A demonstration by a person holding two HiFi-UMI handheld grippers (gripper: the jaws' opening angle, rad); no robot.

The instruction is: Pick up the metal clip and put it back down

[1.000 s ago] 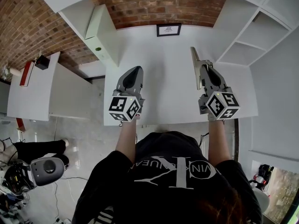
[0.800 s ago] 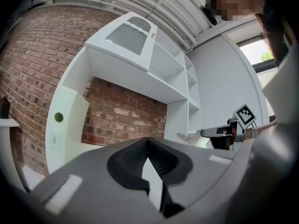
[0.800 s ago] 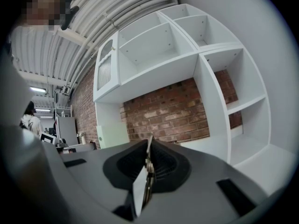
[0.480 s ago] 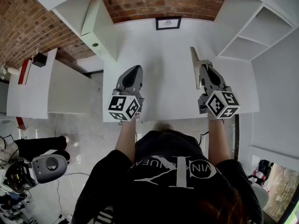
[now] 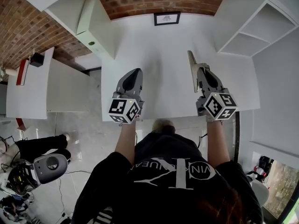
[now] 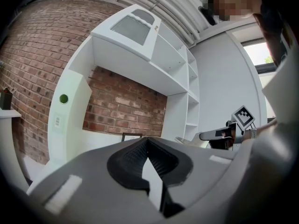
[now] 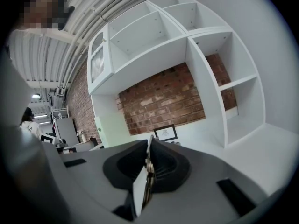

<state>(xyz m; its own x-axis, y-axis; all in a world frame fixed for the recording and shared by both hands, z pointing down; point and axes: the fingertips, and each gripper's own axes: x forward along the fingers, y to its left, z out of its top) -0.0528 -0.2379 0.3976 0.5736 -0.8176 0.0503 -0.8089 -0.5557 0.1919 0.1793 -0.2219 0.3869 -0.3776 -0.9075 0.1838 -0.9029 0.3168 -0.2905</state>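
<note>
The metal clip [image 5: 192, 71] is a thin flat steel strip that stands on edge between the jaws of my right gripper [image 5: 200, 70], which is shut on it above the white desk [image 5: 159, 45]. In the right gripper view the clip [image 7: 147, 166] runs up the seam of the closed right gripper [image 7: 150, 143]. My left gripper [image 5: 135, 72] hovers over the desk's near left part, shut with nothing in it. In the left gripper view, the left gripper [image 6: 147, 141] has its jaws meeting at the tip. The right gripper [image 6: 219, 135] and the clip [image 6: 186, 141] show at the right.
A small framed picture [image 5: 167, 18] leans on the brick wall at the desk's back. White shelving [image 5: 252, 27] stands at the right and a white cabinet [image 5: 91, 27] at the back left. A side desk [image 5: 51, 85] with a red item [image 5: 22, 73] lies to the left.
Both grippers have sunk a little toward the desk, side by side. The clip stays clamped in the right gripper. The left gripper stays shut and empty.
</note>
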